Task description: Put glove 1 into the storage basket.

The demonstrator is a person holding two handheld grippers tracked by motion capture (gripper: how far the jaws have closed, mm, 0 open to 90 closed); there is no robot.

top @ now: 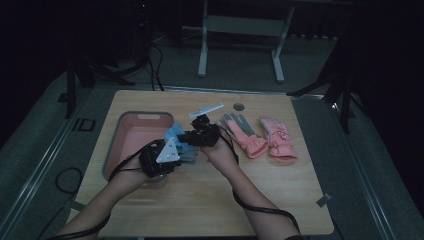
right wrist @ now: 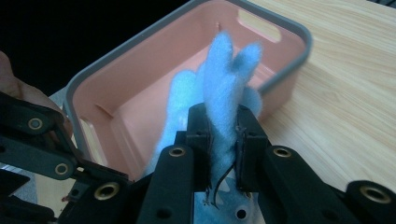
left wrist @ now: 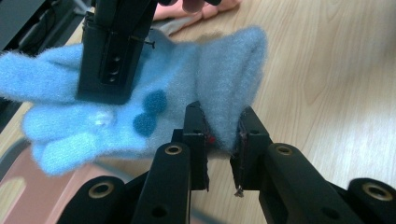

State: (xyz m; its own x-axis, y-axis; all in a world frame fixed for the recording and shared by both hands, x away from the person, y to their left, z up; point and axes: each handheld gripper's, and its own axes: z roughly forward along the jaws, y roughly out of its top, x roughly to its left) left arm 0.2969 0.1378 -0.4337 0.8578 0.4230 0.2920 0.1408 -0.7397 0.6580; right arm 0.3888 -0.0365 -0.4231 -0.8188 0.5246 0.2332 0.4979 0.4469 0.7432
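two claws hold up one fuzzy blue glove by the pink bin

the left claw (left wrist: 219,140) is pinching a fold of the blue glove (left wrist: 154,100), and the right claw (right wrist: 223,140) is pinching it too, near the fingers. the glove hangs in the air between them, just above the edge of the pink bin (right wrist: 187,28) on the table (top: 220,200). it looks soft, light and floppy, so it will sag and bend where it is not held. a thick fold or the cuff seems the best spot to grab. two pink gloves (top: 265,140) lie on the table, off to the right.
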